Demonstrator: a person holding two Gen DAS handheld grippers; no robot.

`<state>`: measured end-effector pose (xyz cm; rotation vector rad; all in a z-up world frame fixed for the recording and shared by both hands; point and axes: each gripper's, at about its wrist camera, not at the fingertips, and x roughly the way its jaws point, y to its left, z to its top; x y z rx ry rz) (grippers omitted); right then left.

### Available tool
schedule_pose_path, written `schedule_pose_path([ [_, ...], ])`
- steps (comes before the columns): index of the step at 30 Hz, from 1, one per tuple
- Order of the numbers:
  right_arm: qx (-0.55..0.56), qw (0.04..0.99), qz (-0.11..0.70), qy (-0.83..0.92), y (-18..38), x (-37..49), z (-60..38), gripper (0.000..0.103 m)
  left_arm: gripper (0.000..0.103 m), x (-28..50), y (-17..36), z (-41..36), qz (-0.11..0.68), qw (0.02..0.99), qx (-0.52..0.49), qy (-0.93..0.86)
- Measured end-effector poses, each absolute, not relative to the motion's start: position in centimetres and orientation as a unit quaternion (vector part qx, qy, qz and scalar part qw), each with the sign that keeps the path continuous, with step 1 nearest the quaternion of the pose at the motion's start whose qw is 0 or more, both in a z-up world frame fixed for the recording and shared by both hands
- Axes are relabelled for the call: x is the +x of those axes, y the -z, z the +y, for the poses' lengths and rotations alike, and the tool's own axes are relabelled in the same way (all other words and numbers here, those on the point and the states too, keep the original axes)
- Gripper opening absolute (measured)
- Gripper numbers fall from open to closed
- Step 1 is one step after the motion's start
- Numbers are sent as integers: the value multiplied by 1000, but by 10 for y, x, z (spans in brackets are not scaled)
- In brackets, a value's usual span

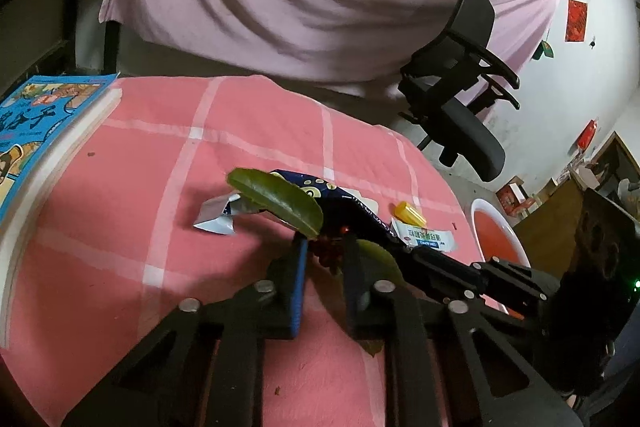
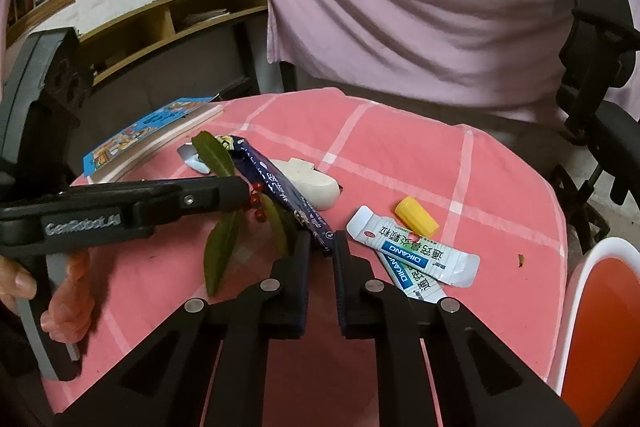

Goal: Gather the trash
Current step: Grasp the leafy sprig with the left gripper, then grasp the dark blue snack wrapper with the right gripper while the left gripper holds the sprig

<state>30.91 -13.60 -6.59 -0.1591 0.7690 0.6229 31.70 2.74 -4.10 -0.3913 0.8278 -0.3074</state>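
A book [image 2: 148, 135] is seen at the bench's [image 2: 400, 155] left edge. The left gripper [image 2: 250, 193] is clamped on a leafy berry sprig [image 2: 256, 205]. A dark blue wrapper [image 2: 280, 195] is pinched by the right gripper [image 2: 322, 247], jaws narrow. White sachets [image 2: 416, 251], a yellow cap [image 2: 416, 217] and a red bin [image 2: 600, 307] are seen rightward.
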Motion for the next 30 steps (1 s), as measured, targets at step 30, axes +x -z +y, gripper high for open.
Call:
schedule_pose_path([
  [30,-45,932,246,-264,38,271,-159,4,4,260,26,18,316,929,-154,115],
])
